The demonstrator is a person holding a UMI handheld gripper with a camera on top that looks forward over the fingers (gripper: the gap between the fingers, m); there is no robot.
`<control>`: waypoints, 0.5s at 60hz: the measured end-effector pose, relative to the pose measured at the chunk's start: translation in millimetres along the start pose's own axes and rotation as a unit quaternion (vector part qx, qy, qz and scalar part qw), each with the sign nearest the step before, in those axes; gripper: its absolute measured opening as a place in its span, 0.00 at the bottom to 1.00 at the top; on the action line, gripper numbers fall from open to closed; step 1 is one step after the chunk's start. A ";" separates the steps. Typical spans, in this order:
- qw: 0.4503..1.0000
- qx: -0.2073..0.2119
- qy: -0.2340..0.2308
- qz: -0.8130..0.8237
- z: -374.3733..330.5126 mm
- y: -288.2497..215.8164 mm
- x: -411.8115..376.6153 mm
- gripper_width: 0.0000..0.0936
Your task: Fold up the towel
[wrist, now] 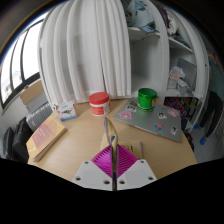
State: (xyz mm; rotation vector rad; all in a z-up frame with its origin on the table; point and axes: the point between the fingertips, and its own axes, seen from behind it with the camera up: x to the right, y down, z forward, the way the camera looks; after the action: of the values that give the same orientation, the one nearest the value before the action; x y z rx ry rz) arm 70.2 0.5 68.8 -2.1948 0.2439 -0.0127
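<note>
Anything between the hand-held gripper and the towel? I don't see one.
No towel shows. The hand-held gripper, fingers shut on nothing, faces bare table; beyond stand a red tub, a green tub and a grey laptop.

The gripper (116, 160) has its pink pads (106, 158) pressed together over the near edge of a wooden table (85, 140). A red container (99, 103) and a green container (147, 97) stand at the far edge, a laptop (148, 121) toward the right edge, and white curtains (90, 50) hang beyond.
</note>
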 end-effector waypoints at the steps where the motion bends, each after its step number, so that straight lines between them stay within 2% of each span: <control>1: 1.000 -0.005 0.004 0.003 5.1 6.0 13.2 0.04; 5: 0.999 -0.041 0.028 0.014 15.4 28.3 42.9 0.04; 10: 0.994 -0.099 0.035 0.018 33.3 73.6 67.3 0.04; 11: 0.997 -0.068 0.027 0.022 37.4 65.3 68.5 0.04; 12: 0.998 -0.061 0.026 0.023 40.4 66.4 70.3 0.04; 14: 0.997 -0.067 0.021 0.024 40.5 67.0 70.3 0.04; 15: 0.997 -0.065 0.020 0.026 39.3 49.7 64.0 0.04; 19: 0.995 -0.085 0.022 0.040 39.0 65.3 68.2 0.07; 21: 0.994 -0.094 0.023 0.048 37.1 65.6 69.1 0.16; 22: 0.994 -0.097 0.025 0.052 35.2 65.4 70.0 0.23; 27: 0.993 -0.094 0.033 0.064 16.0 54.8 74.0 0.72; 30: 0.995 -0.079 0.030 0.062 2.0 44.9 75.4 0.88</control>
State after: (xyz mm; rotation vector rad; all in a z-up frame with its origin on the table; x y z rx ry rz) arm 136.7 -37.3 25.6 -2.3344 0.4276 0.0110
